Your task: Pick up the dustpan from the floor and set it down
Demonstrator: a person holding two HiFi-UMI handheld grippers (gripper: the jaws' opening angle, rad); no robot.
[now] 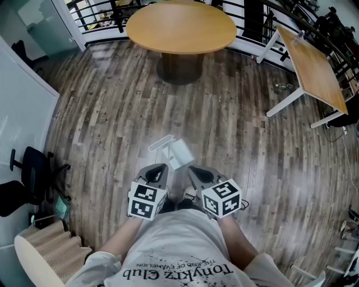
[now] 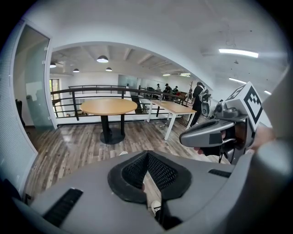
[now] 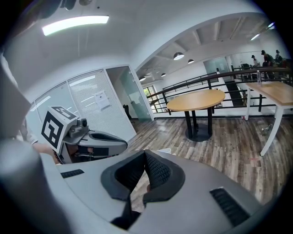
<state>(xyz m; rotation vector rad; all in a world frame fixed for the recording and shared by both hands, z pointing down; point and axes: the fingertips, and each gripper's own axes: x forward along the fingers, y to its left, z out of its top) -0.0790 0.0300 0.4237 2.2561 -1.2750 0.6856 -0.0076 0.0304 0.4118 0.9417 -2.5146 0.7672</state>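
A white dustpan [image 1: 173,151] lies on the wood floor just ahead of my feet, its handle pointing up-left in the head view. Both grippers hang side by side above it, close to my body, and neither touches it. My left gripper [image 1: 161,168] has its jaws shut with nothing between them, and my right gripper [image 1: 191,169] is shut and empty too. In the left gripper view, the shut jaws [image 2: 147,154] hide most of the dustpan; only a white sliver [image 2: 122,153] shows. The right gripper view shows its jaws [image 3: 145,152] closed, with a white edge of the dustpan [image 3: 165,150] past them.
A round wooden table [image 1: 180,27] stands ahead by a black railing [image 1: 101,11]. A rectangular desk on white legs [image 1: 314,67] is at the right. A black office chair [image 1: 25,179] and a glass wall are at the left. People stand far off [image 2: 199,93].
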